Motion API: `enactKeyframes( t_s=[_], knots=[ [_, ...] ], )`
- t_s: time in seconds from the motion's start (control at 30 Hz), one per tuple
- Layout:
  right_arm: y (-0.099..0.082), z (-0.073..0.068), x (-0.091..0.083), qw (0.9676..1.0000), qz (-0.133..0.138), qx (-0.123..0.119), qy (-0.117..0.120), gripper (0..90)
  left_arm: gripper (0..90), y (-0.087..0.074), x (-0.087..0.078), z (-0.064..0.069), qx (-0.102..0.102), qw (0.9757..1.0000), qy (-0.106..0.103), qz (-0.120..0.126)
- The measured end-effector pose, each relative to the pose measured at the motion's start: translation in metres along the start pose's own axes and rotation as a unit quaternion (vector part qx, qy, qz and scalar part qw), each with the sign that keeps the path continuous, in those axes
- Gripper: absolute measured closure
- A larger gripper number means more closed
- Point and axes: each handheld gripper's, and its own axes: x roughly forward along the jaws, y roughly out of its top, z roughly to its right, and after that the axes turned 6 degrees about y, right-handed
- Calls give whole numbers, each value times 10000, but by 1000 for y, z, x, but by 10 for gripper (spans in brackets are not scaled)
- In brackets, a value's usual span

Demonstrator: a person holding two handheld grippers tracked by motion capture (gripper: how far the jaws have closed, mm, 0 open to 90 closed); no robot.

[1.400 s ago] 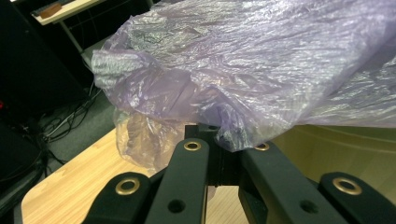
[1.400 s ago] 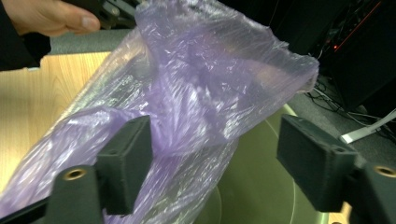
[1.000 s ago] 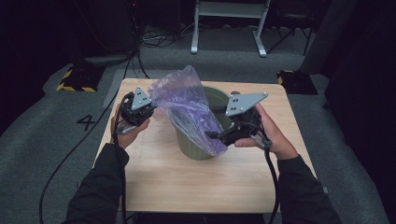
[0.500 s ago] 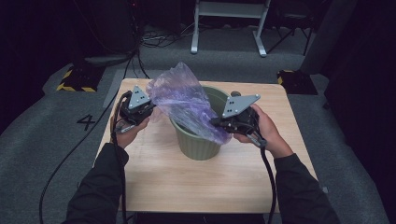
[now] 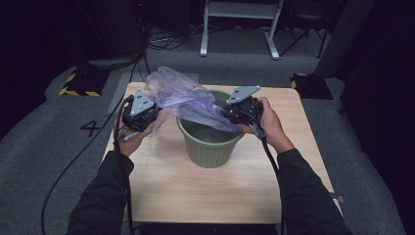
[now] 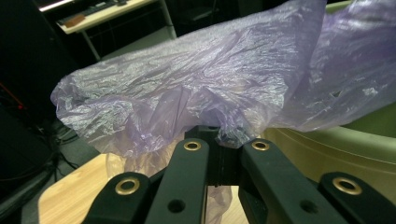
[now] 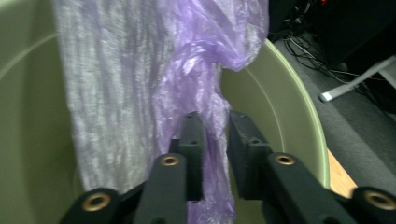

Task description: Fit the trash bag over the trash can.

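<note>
A crumpled purple plastic bag (image 5: 186, 100) is stretched over the mouth of a green ribbed bin (image 5: 210, 147) at the middle of the wooden table (image 5: 195, 196). My left gripper (image 5: 157, 108) is left of the bin, shut on a bunched edge of the bag (image 6: 196, 84), with the bin wall (image 6: 327, 149) just beyond. My right gripper (image 5: 226, 116) is at the bin's right rim. In the right gripper view its jaws (image 7: 215, 126) have just been opening. They stand slightly apart inside the bin (image 7: 275, 102), with the bag film (image 7: 140, 70) hanging loosely between them.
The table stands on grey carpet. A white frame's legs (image 5: 240, 29) stand behind it. Black blocks with yellow stripes (image 5: 78, 83) sit at the far left corner and another block (image 5: 308, 85) at the far right. Cables trail from both grippers toward the table's near edge.
My right gripper has moved away from the person and a little left, from the bin's near side to its right rim. The bag now lies lower and flatter across the bin. The left gripper has stayed put.
</note>
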Motion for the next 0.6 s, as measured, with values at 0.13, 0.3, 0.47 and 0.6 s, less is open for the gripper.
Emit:
enactKeyframes(
  t_s=[0.13, 0.3, 0.47, 0.6],
  knots=[
    [4, 2, 5, 10000, 2, 53, -82, 691, 898, 1, -5, 0, -31, 9999, 28, 94],
    [9, -2, 11, 9998, -153, 81, -105, 493, 897, 6, -10, 6, -6, 9998, -10, 207],
    [14, -14, 12, 10000, -43, -46, -14, 368, 897, 13, -11, 20, 165, 9994, -157, 245],
    [17, -22, 13, 9998, -61, -126, -140, 345, 897, 19, -11, 30, 299, 9988, -282, 248]
  ],
)
